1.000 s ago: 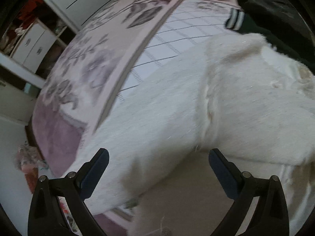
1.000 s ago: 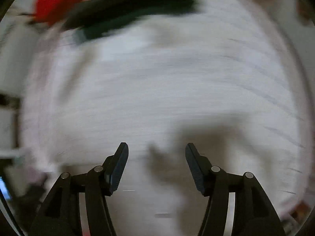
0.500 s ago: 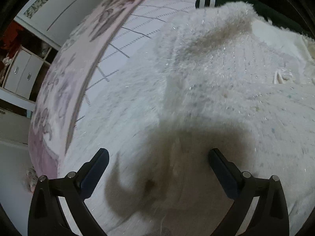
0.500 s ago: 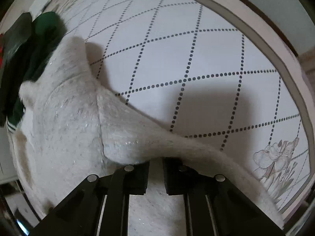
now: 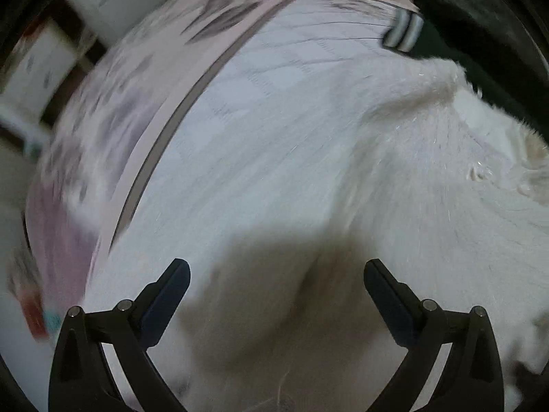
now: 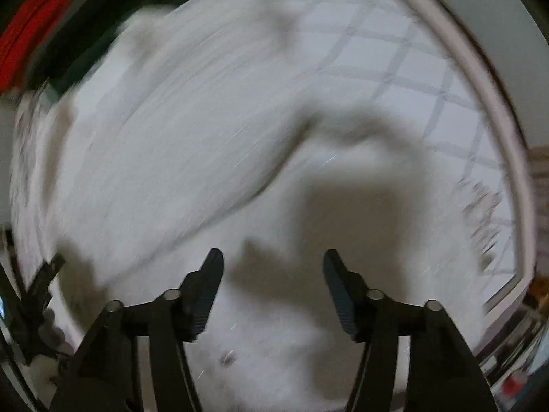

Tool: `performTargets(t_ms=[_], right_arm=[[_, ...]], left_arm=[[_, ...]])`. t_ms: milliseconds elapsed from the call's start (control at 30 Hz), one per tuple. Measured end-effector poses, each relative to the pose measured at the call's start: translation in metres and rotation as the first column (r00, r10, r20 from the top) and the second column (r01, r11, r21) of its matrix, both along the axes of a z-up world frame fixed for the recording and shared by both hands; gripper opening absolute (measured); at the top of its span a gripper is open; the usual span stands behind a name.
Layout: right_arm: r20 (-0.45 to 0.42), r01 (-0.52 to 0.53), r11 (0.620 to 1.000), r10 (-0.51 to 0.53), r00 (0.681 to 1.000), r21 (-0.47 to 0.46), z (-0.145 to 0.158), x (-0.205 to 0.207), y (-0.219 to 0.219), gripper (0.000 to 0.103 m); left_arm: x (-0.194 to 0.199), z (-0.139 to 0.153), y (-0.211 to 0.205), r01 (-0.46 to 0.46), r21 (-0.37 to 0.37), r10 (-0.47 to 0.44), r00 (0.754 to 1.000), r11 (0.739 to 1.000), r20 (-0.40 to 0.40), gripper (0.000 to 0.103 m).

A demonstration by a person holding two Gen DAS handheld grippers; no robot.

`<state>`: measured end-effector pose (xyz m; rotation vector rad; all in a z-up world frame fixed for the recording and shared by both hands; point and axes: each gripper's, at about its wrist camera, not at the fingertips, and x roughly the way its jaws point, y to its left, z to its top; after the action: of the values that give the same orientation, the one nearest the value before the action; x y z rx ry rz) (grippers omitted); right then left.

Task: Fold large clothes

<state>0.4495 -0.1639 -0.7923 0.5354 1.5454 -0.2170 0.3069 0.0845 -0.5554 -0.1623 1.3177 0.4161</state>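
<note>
**A:** ok so what's going on here, how many clothes am I looking at?

**B:** I'm counting three. One fluffy white knit sweater [image 5: 394,171] is lying spread across the bed, taking up most of both views. One dark green garment with white-striped cuff [image 5: 442,34] is sitting at the far edge, touching the sweater's top. One red item [image 6: 31,31] is peeking out just beyond the green one, too blurred to say what it is.

**A:** and the bed?

**B:** One quilted white bedspread with a dotted diamond grid and pink floral border [image 5: 260,68] is lying under everything.

**A:** the two grippers?

**B:** The left hand-held gripper [image 5: 276,274] is pointing down over the sweater with its jaws standing wide, nothing between them. The right hand-held gripper [image 6: 272,259] is doing the same over another part of the sweater [image 6: 178,158]; its jaws have just been opening and they're standing apart with only a shadow in the gap, no cloth pinched. Both are casting shadows on the fluff.

**A:** blurry?

**B:** yeah, both views are smearing.
</note>
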Motion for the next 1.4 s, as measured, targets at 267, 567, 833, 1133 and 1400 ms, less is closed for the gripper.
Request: performTargets(t_ms=[267,567,833,1133,1400], right_arm=[[-0.060,-0.199,0.968,0.210,0.976,0.152,-0.016,-0.015,0.138,0.064],[-0.059,-0.394,0.902,0.409,0.911,0.177,-0.044,-0.041,0.241,0.064],[-0.019,-0.453,0.889,0.455,0.890,0.064,-0.053,-0.019,0.290,0.064],[0.052,-0.449,0.829,0.492,0.869,-0.334,-0.019,0.002,0.324,0.090],[0.081,-0.297,0.924,0.324,0.943,-0.240,0.012,0.008,0.226,0.090]], left_arm=[[-0.183,0.000,0.087,-0.401,-0.138,0.382,0.913,0.906,-0.141,0.103],[-0.264,-0.059,0.181,-0.782,-0.379,0.822,0.562,0.494,-0.090,0.076],[-0.251,-0.028,0.216,-0.813,-0.330,0.874,0.472,0.480,0.110,0.015],[-0.163,0.083,0.177,-0.567,0.035,0.515,0.770,0.823,0.378,0.009],[-0.058,0.149,0.042,-0.124,0.189,0.028,0.896,0.974,0.443,0.008]])
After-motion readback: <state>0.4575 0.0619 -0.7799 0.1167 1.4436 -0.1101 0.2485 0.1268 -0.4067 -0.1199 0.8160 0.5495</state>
